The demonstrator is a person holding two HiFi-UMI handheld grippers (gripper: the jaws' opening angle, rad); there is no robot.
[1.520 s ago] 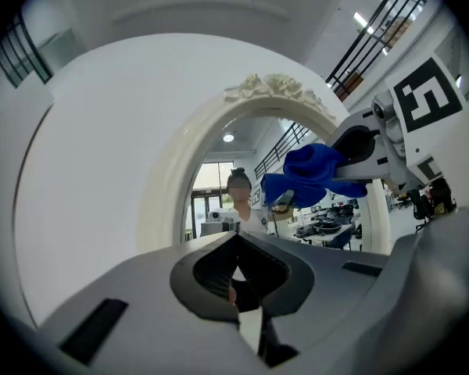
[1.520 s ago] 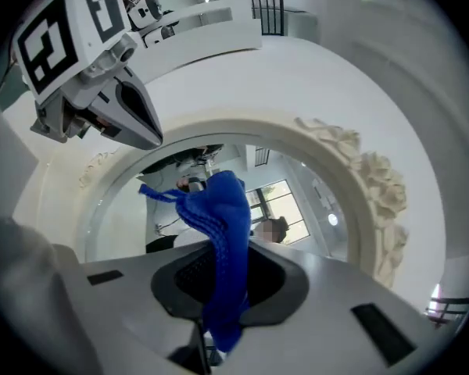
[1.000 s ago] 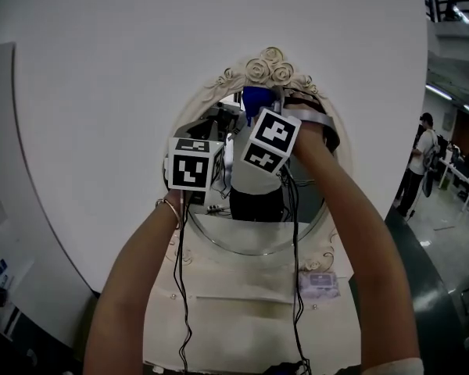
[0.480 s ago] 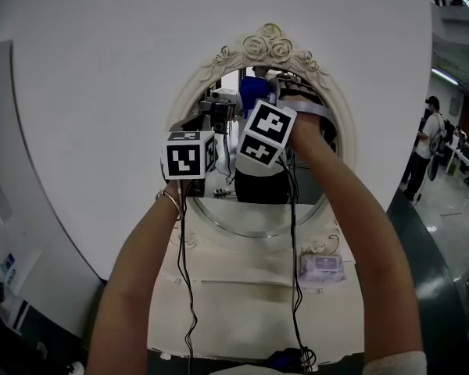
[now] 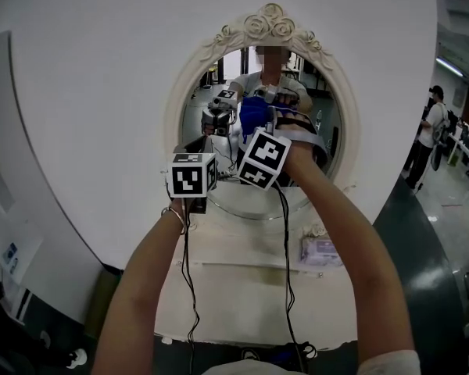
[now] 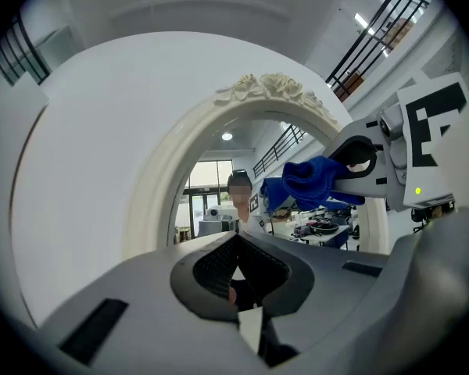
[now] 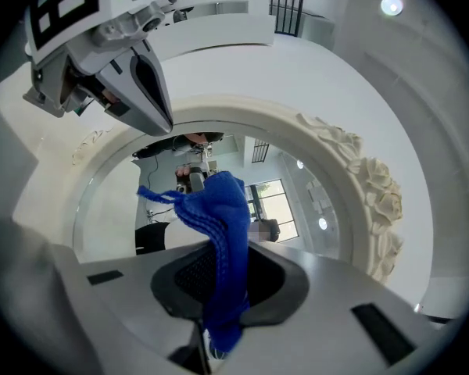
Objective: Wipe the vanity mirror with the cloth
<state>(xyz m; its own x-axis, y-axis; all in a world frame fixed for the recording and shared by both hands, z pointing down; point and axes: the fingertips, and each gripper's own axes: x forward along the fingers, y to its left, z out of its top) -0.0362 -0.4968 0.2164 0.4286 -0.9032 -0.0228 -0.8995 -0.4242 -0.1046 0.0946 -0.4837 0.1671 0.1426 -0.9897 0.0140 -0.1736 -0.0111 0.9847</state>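
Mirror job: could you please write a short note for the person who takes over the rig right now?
The right hand-held gripper is shut on the cloth, held up in front of the mirror.
The left hand-held gripper is shut and empty, beside the right one.
Whether the cloth touches the glass cannot be told.
Done: cloth in grip.
Left: wipe the glass.

One vanity mirror [image 5: 270,23], one blue cloth [image 5: 252,112], two grippers (left gripper [image 6: 236,270], right gripper [image 7: 219,291])
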